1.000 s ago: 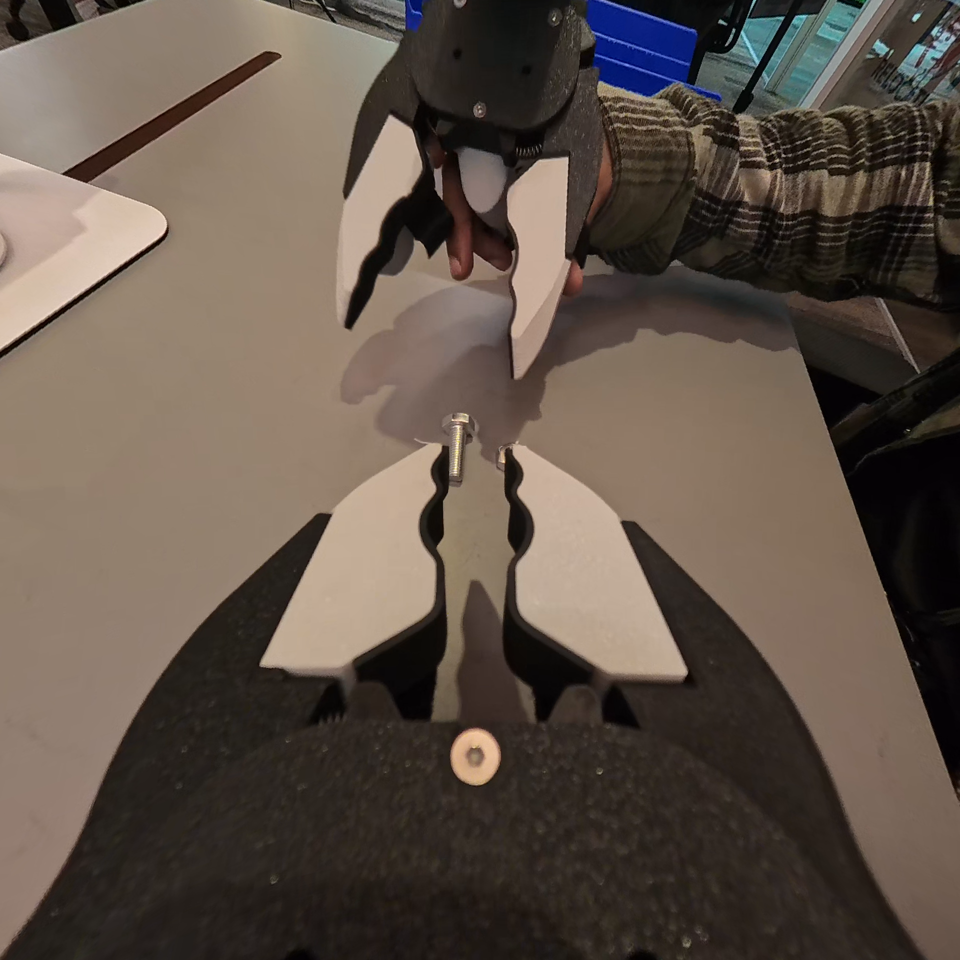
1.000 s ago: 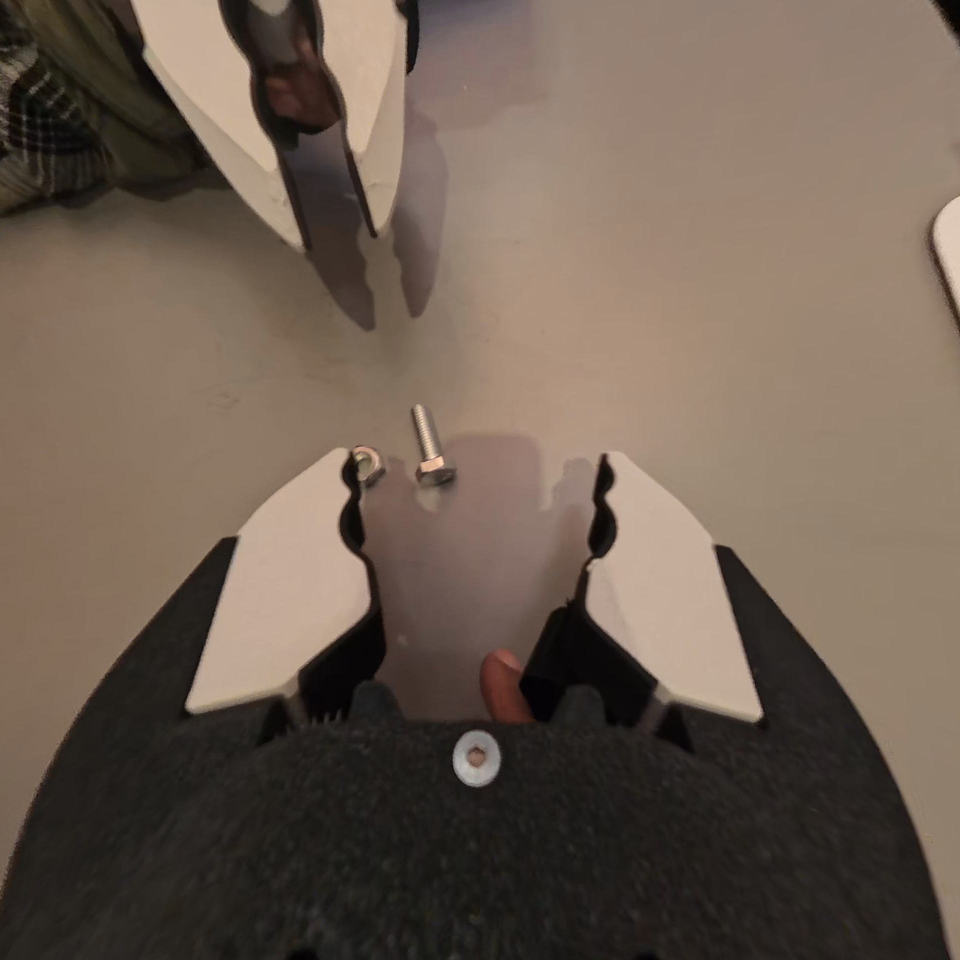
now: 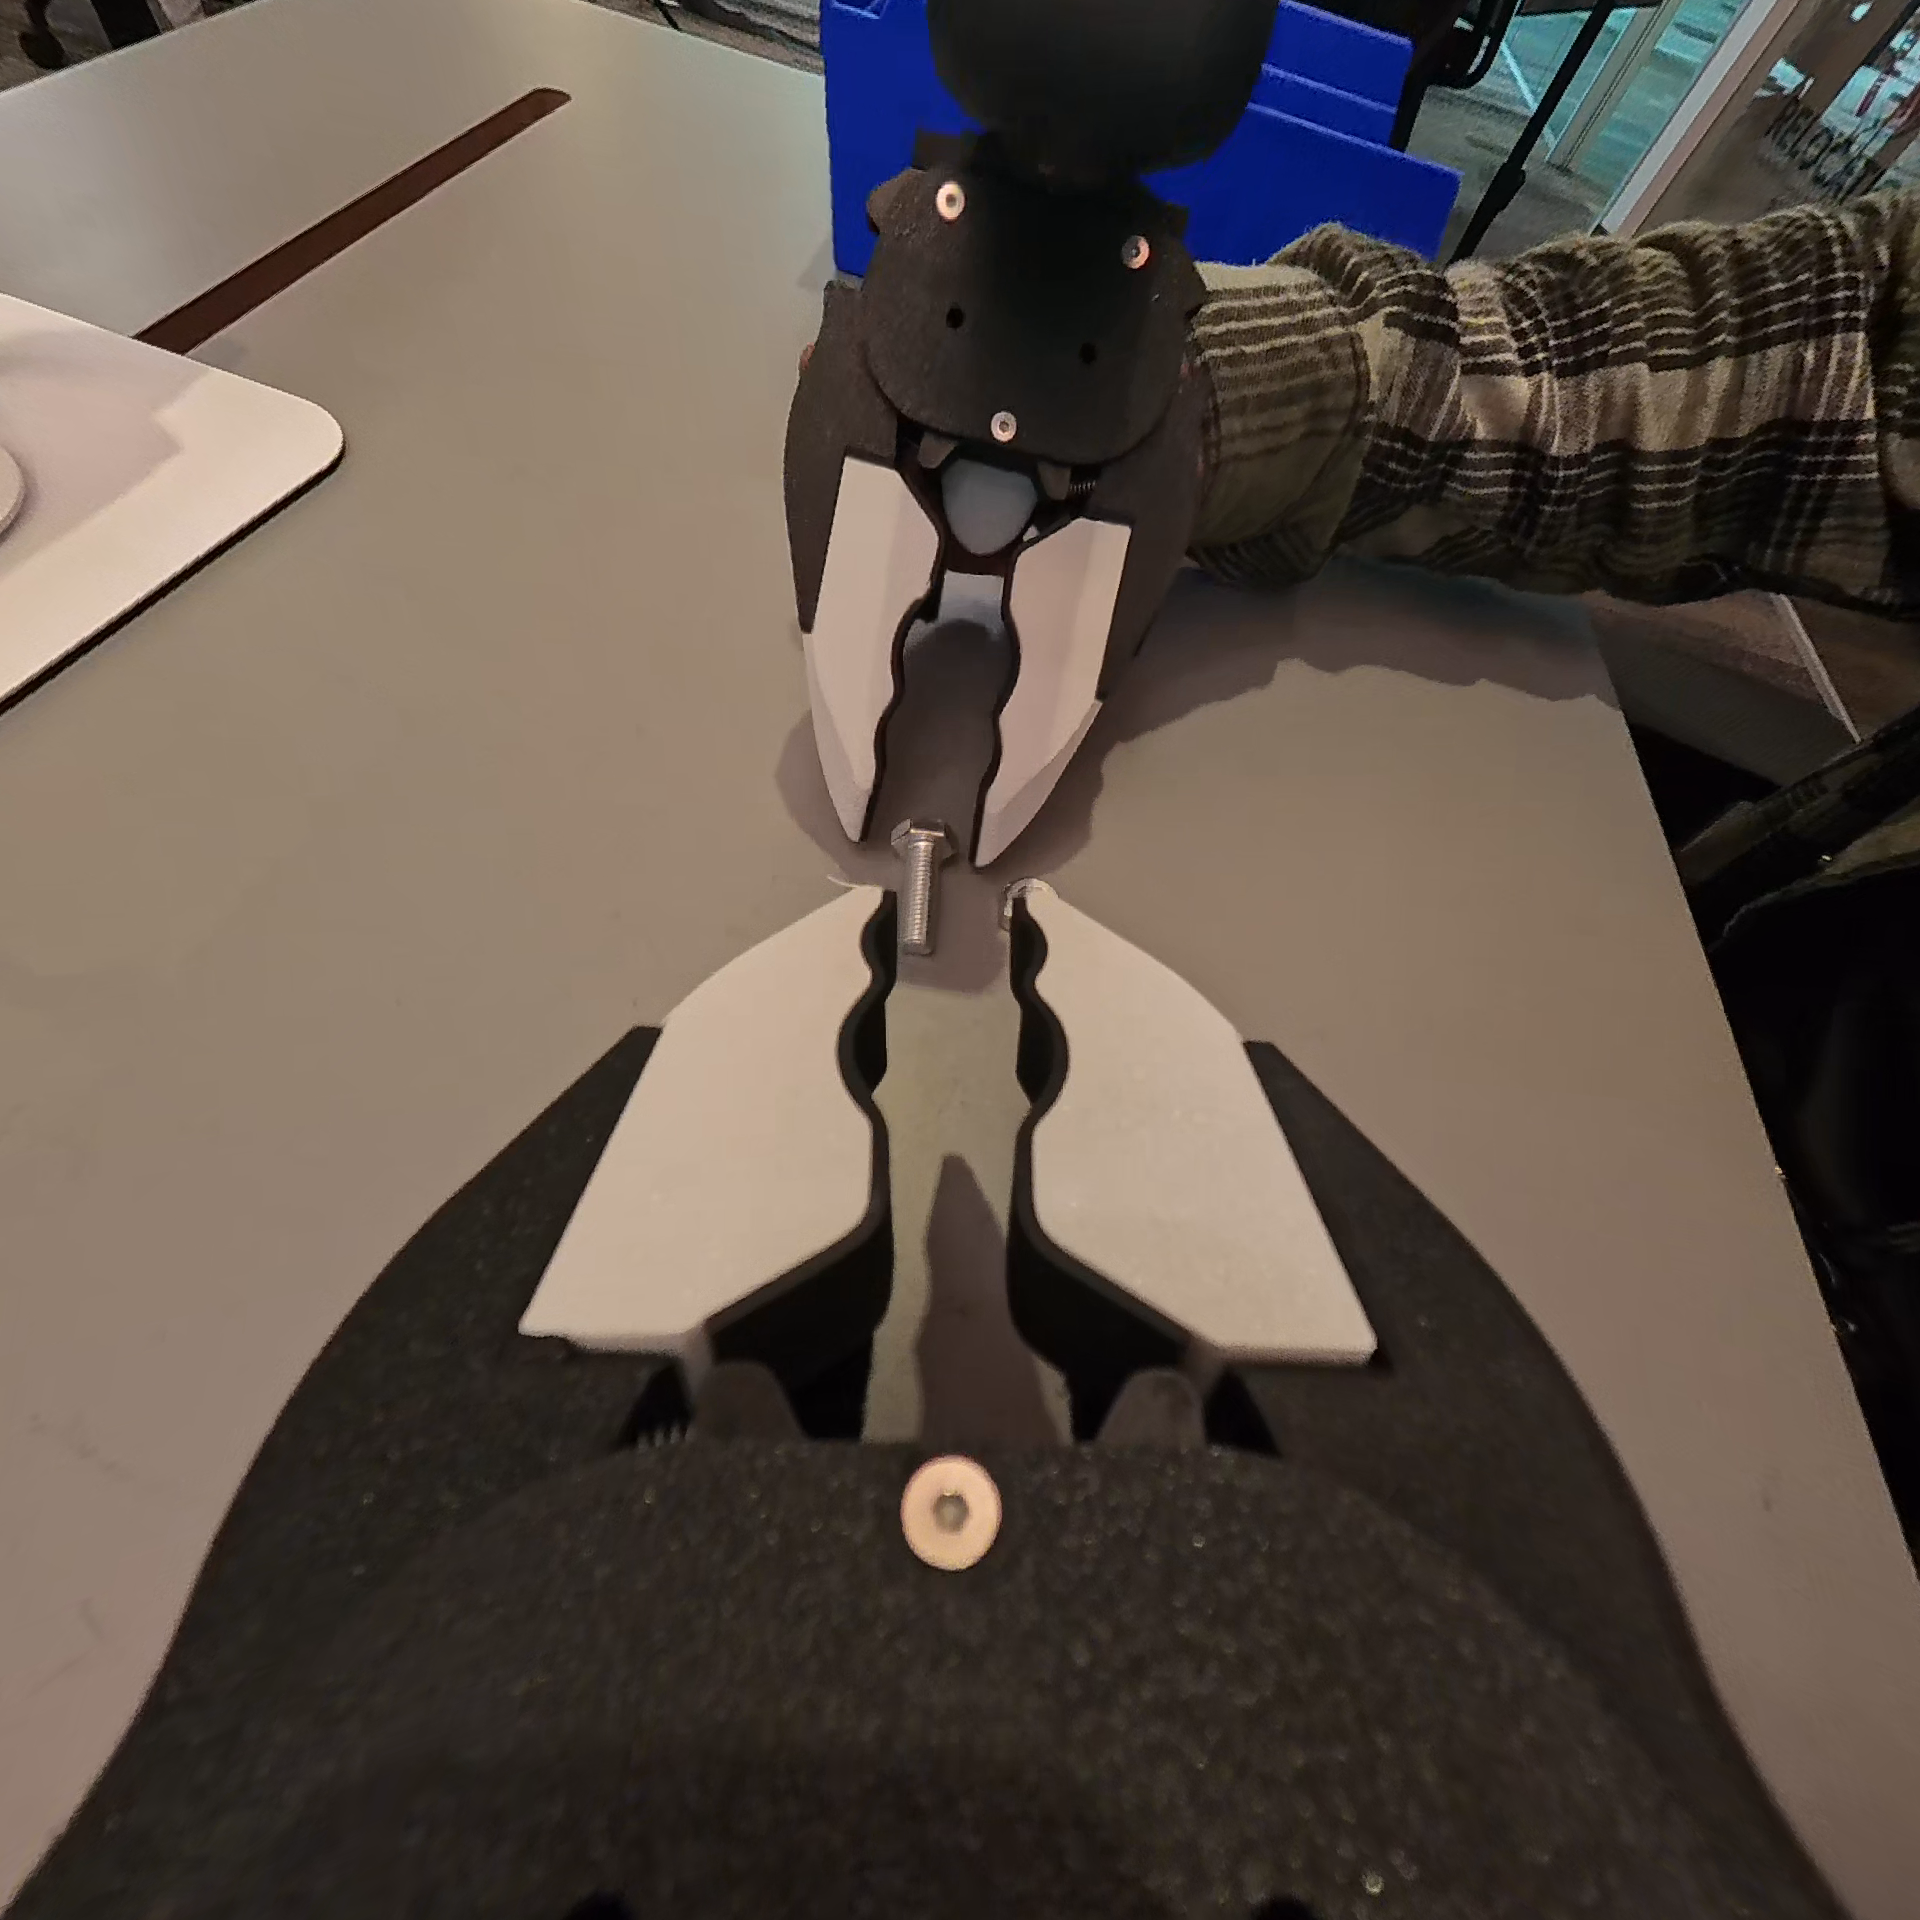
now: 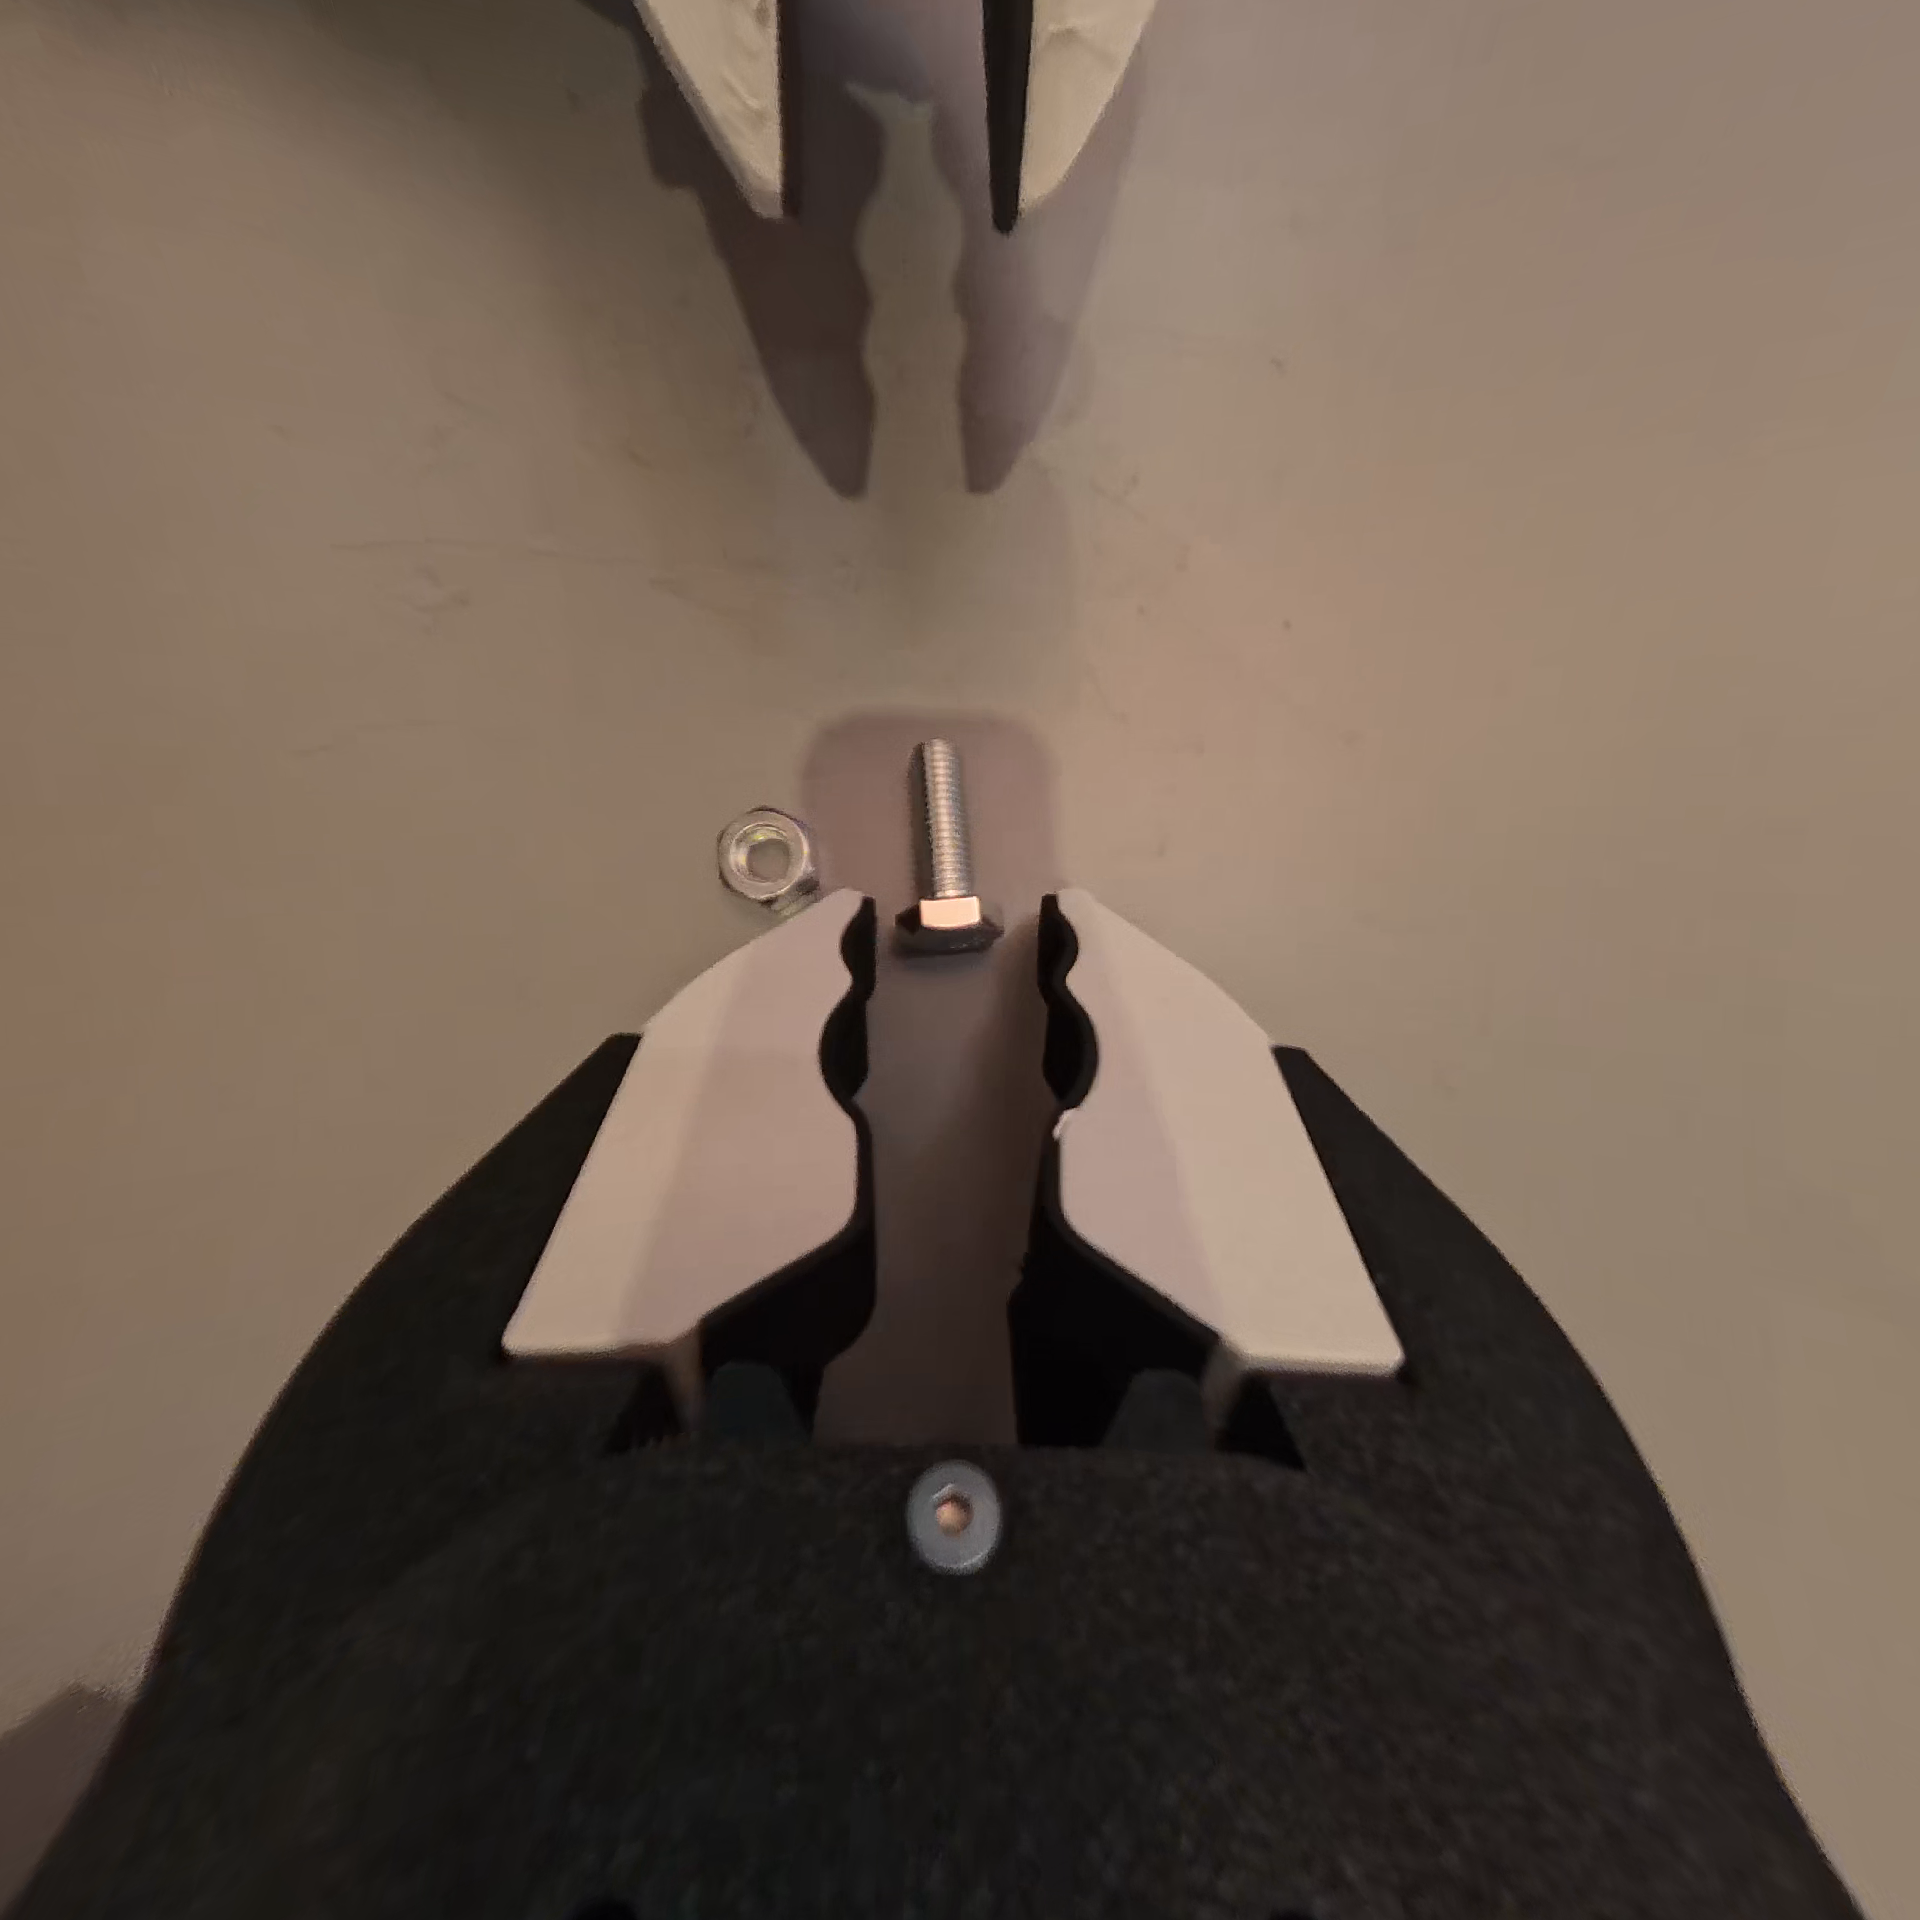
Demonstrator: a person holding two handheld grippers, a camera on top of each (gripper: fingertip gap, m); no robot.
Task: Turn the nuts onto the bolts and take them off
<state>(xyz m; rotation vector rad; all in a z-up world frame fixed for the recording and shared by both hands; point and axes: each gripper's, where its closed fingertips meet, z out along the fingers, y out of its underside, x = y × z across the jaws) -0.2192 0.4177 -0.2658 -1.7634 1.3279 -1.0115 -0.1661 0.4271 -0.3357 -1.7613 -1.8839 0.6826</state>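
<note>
Between both jaws, bolt (image 4: 934, 844) flat.

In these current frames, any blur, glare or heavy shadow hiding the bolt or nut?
Left wrist view: sharp, wide-angle bend; nut half hidden by a fingertip. Right wrist view: soft edges, bolt in gripper shadow yet clear, nut glints.

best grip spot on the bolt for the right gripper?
Probably the hex head. The bolt lies flat on the table, head toward the right gripper, thread pointing away. The open fingers already flank the head, so come in low along its axis and close across two flats, leaving the thread free for the nut.
</note>
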